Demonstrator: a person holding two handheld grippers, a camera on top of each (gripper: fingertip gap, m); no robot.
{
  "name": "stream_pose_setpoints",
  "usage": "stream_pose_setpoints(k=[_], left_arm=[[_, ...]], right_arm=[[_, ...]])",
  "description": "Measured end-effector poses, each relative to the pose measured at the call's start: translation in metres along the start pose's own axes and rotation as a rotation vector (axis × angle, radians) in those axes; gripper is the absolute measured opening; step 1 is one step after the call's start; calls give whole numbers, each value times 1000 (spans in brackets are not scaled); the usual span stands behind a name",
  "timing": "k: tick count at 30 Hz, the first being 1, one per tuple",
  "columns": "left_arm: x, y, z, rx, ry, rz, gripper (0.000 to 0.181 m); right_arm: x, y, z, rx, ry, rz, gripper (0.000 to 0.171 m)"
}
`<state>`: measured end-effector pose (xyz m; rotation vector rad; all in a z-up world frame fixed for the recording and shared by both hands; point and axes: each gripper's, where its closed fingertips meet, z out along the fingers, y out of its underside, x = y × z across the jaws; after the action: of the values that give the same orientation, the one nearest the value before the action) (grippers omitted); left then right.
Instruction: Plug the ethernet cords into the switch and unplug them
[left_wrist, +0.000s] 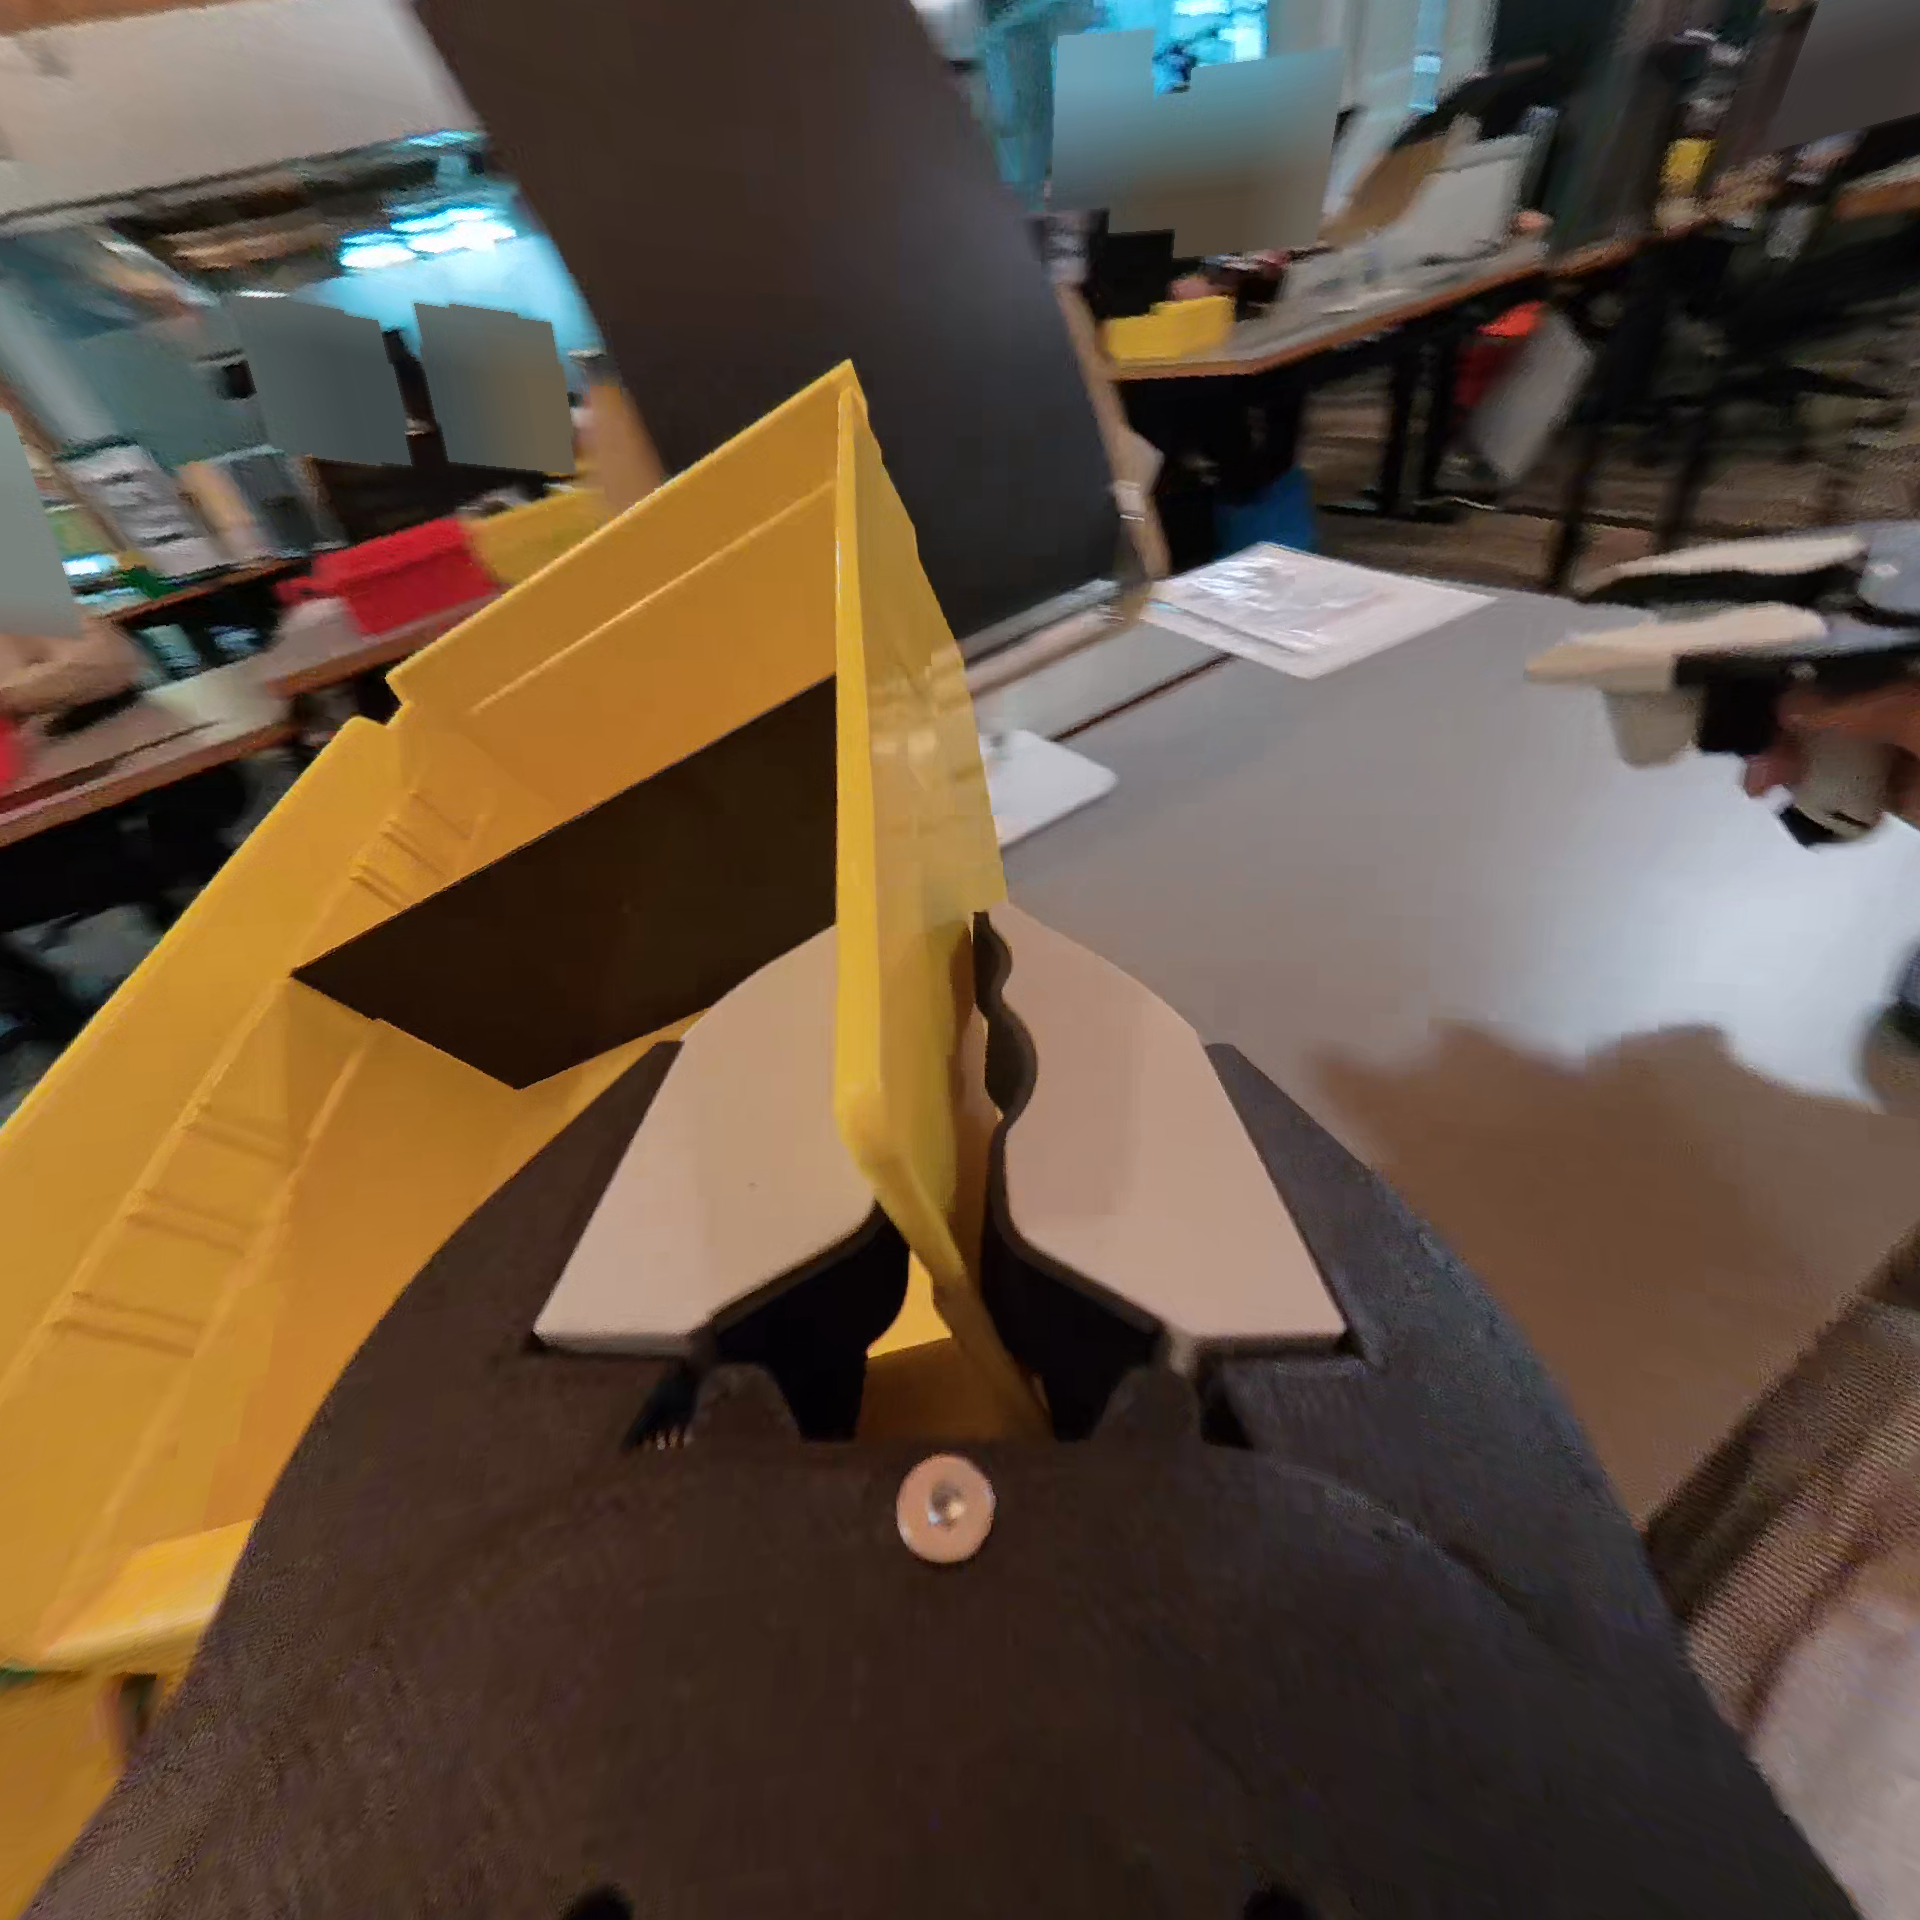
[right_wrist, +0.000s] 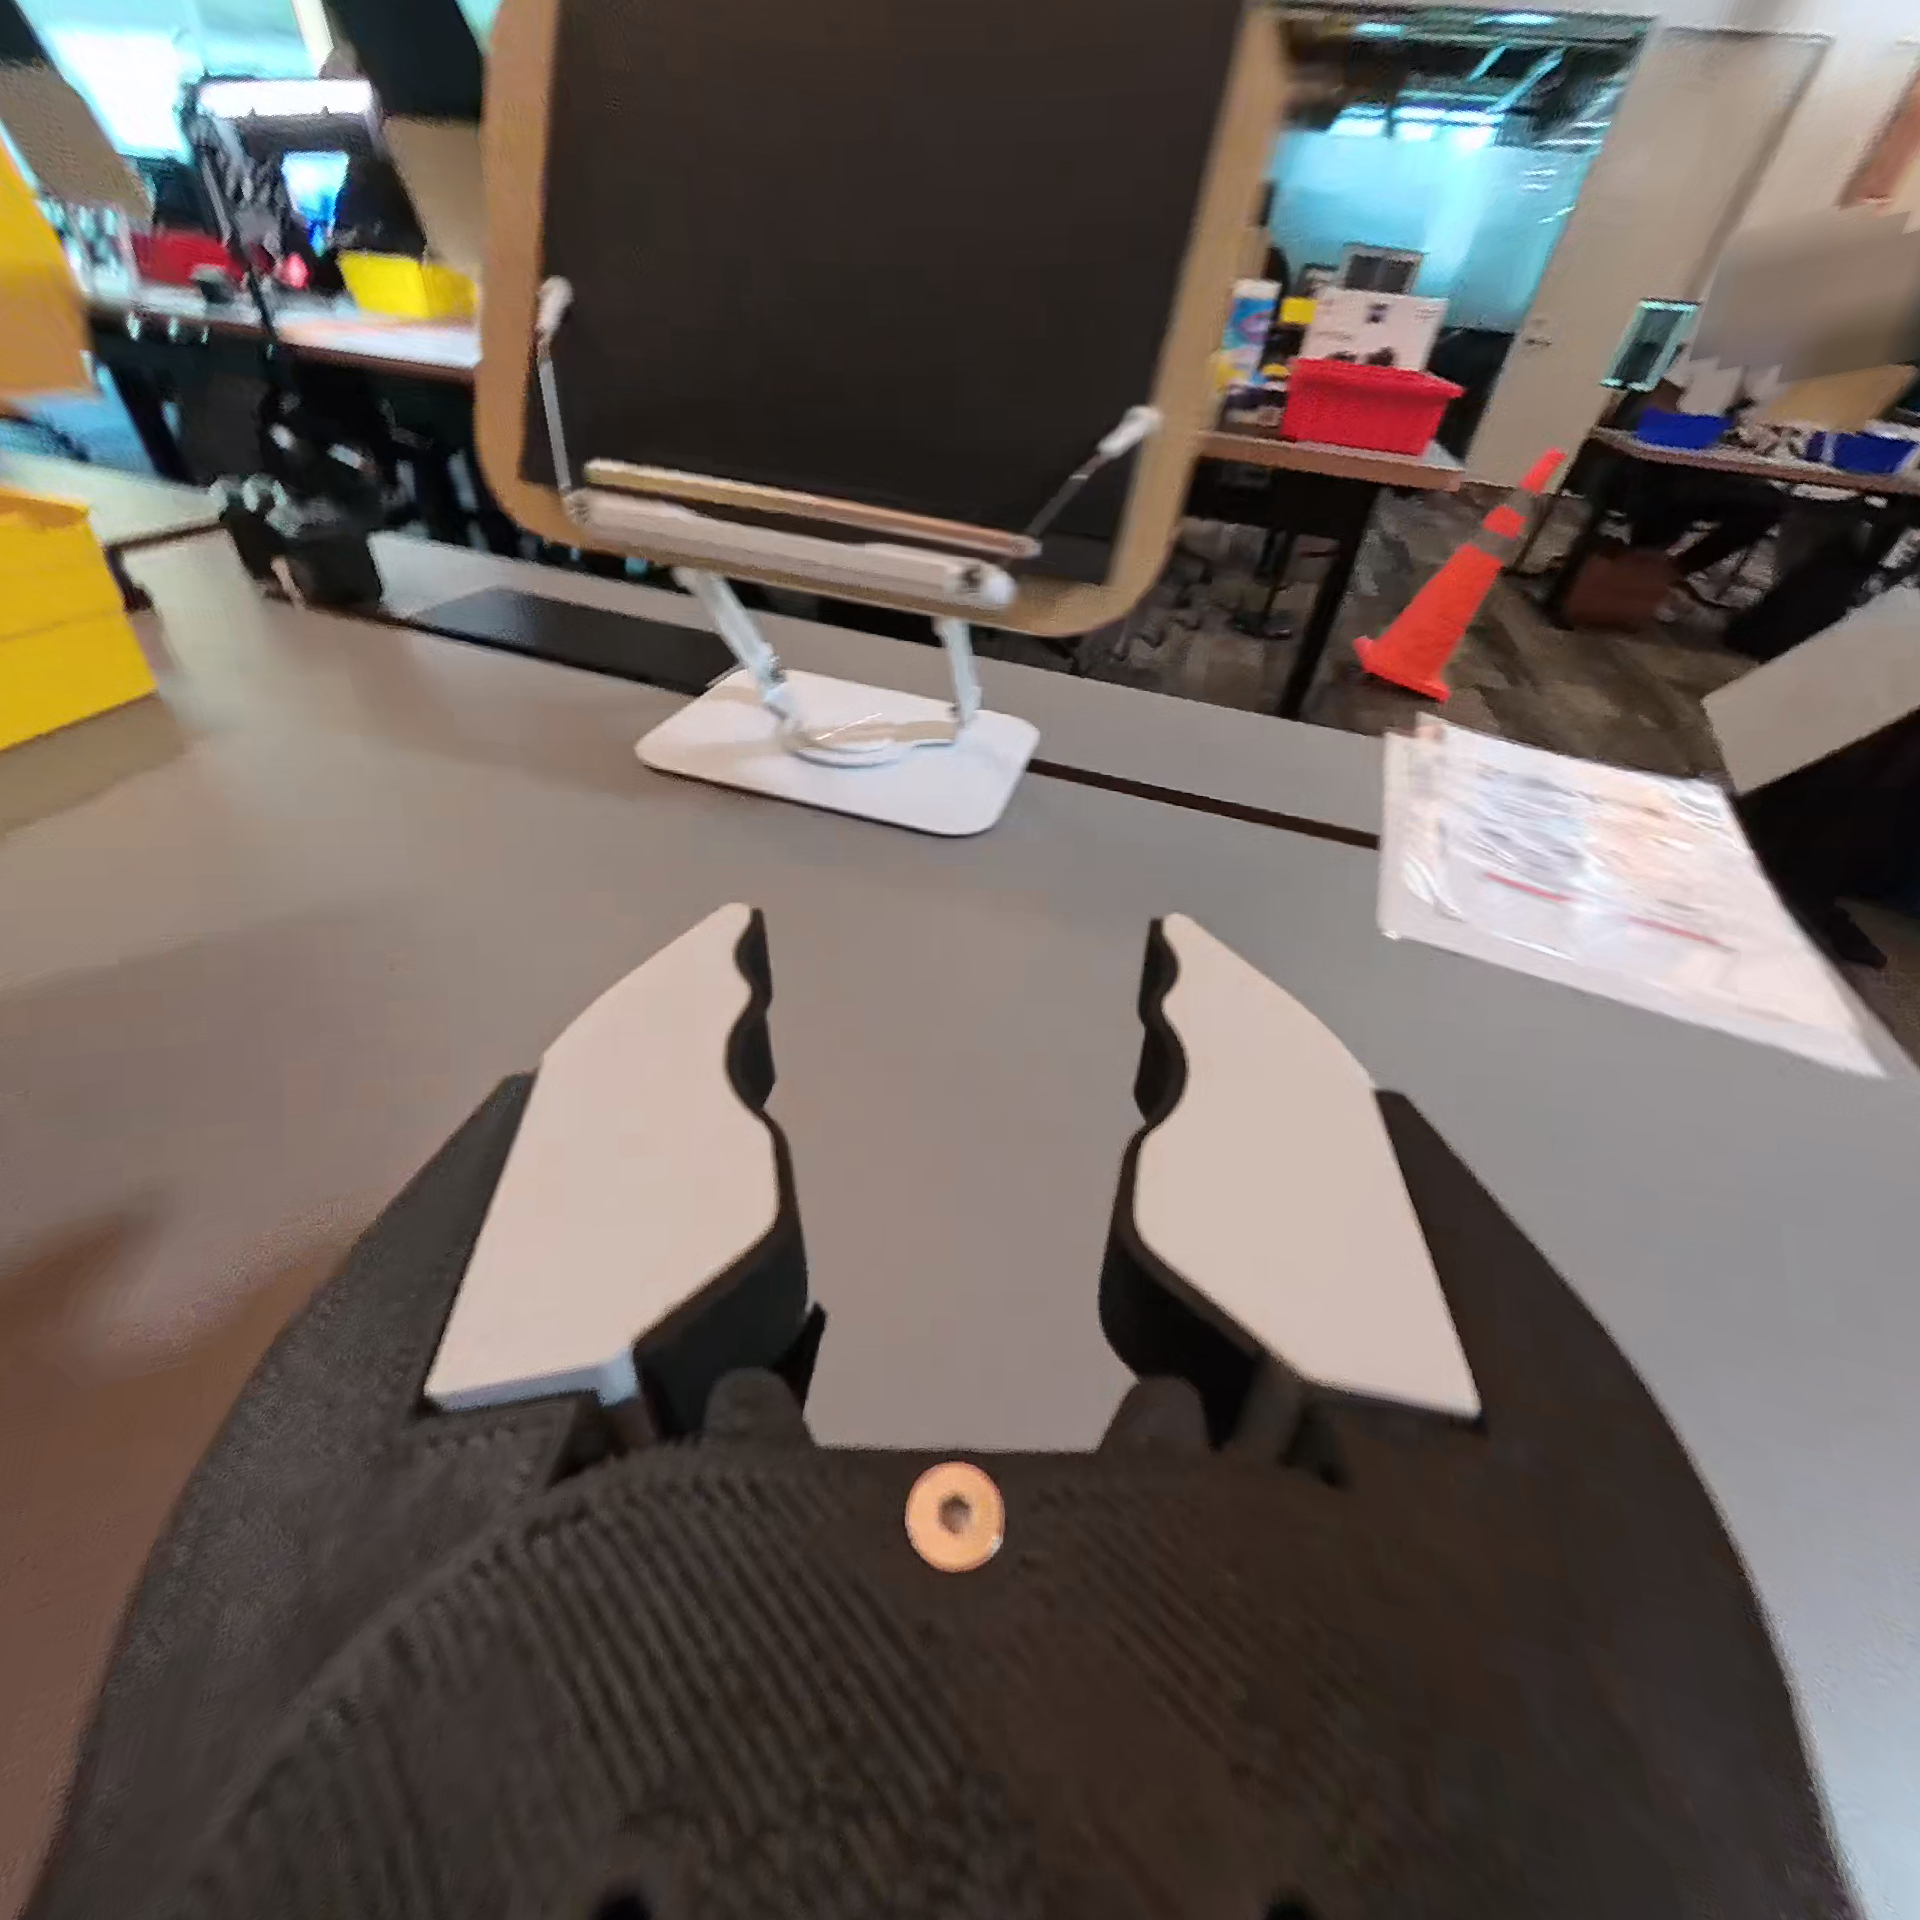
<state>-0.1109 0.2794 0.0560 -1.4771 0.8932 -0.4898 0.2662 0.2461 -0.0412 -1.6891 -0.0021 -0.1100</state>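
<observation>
My left gripper (left_wrist: 914, 935) is shut on the side wall of a large yellow plastic bin (left_wrist: 582, 727), which is lifted and tilted above the grey table (left_wrist: 1455, 831). A dark flat slab (left_wrist: 582, 914) lies inside the bin; I cannot tell what it is. My right gripper (right_wrist: 956, 920) is open and empty, held above the bare grey table (right_wrist: 935, 1039). It also shows at the right edge of the left wrist view (left_wrist: 1558, 639), held by a hand. No ethernet cord or switch is plainly visible in either view.
A black panel on a white stand (right_wrist: 842, 769) rises at the table's far side. A plastic-sleeved sheet (right_wrist: 1579, 883) lies at the right. The yellow bin (right_wrist: 62, 623) shows at the left edge. An orange cone (right_wrist: 1455, 592) stands on the floor beyond.
</observation>
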Motion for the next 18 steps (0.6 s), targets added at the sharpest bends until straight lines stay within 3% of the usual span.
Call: stream_pose_setpoints(k=[4,8,13,18], left_arm=[[93,13,53,-38,210,37,7],[169,39,105,-112,325,131,7],[236,66,162,-182,427,184,8],[285,73,209,-141,475,260,7]], right_arm=[[45,17,-31,58,39,117,68],[58,28,-40,4,32,162,69],[65,40,-58,-25,43,172,69],[76,44,-83,-1,50,281,68]])
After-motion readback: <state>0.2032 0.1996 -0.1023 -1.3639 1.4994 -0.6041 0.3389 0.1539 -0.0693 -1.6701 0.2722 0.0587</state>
